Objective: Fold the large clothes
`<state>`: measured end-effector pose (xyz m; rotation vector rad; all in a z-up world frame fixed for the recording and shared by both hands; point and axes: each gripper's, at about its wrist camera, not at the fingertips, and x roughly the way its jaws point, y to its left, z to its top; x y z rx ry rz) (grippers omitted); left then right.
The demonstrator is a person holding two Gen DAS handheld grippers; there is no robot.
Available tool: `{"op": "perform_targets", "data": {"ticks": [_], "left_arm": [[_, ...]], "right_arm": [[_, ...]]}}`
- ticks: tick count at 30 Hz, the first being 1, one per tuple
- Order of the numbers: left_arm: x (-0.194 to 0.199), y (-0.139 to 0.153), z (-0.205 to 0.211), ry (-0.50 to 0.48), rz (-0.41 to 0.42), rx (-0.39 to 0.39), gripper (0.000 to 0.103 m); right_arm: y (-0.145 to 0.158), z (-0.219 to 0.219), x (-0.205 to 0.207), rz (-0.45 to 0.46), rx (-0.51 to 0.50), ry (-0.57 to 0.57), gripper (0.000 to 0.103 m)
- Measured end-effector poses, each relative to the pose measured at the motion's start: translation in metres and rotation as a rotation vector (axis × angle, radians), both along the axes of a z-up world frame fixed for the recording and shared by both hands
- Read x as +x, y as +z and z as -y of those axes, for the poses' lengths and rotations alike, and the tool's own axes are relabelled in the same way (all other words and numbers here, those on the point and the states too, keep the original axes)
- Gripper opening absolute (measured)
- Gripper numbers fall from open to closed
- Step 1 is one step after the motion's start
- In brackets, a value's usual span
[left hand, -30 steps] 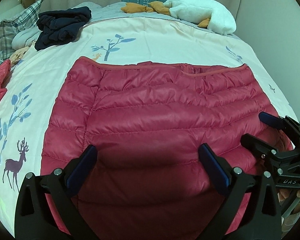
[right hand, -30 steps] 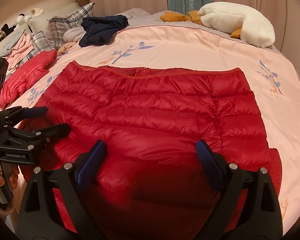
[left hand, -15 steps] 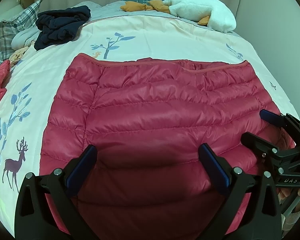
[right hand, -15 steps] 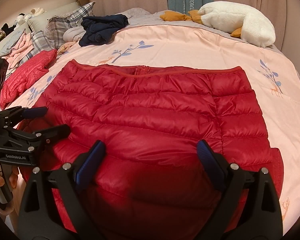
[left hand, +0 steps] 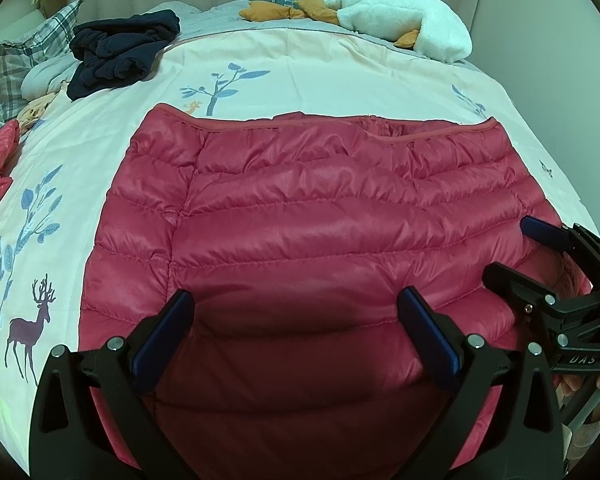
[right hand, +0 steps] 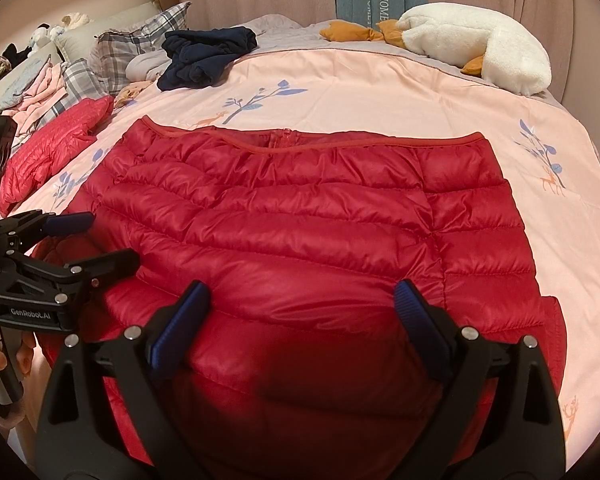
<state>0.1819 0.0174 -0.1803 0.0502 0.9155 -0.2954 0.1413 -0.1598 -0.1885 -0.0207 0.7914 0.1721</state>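
Observation:
A red quilted down jacket (left hand: 320, 216) lies spread flat on the bed, its hem at the far side; it also shows in the right wrist view (right hand: 300, 220). My left gripper (left hand: 296, 320) is open and empty, hovering just above the jacket's near part. My right gripper (right hand: 302, 312) is open and empty too, above the same near part. The right gripper shows at the right edge of the left wrist view (left hand: 528, 248), and the left gripper at the left edge of the right wrist view (right hand: 104, 236). The jacket's nearest edge is hidden under the grippers.
The pink printed bedspread (right hand: 380, 92) covers the bed. A dark navy garment (right hand: 208, 56) lies at the far left, a white plush goose (right hand: 480, 48) at the far right. A second red jacket (right hand: 52, 148) and plaid pillows (right hand: 132, 48) lie at the left.
Both grippers have drawn back and risen slightly, so the jacket sits a little lower in each view. The jacket itself has not moved and both stay open.

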Motion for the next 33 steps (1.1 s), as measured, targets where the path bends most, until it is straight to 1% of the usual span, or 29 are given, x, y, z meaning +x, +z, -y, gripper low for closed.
{"op": "perform_targets", "data": {"ticks": [25,33], "left_arm": [[-0.0029,-0.0044,-0.0004,-0.001,-0.004,0.000,0.102],[-0.0023,-0.0039,-0.0001,-0.002,-0.004,0.001,0.102]], "right_arm": [[-0.0027,0.0017,-0.0007,0.002,-0.005,-0.004,0.096],[-0.0013,0.0094,-0.0020,0.001,-0.005,-0.010,0.096]]}}
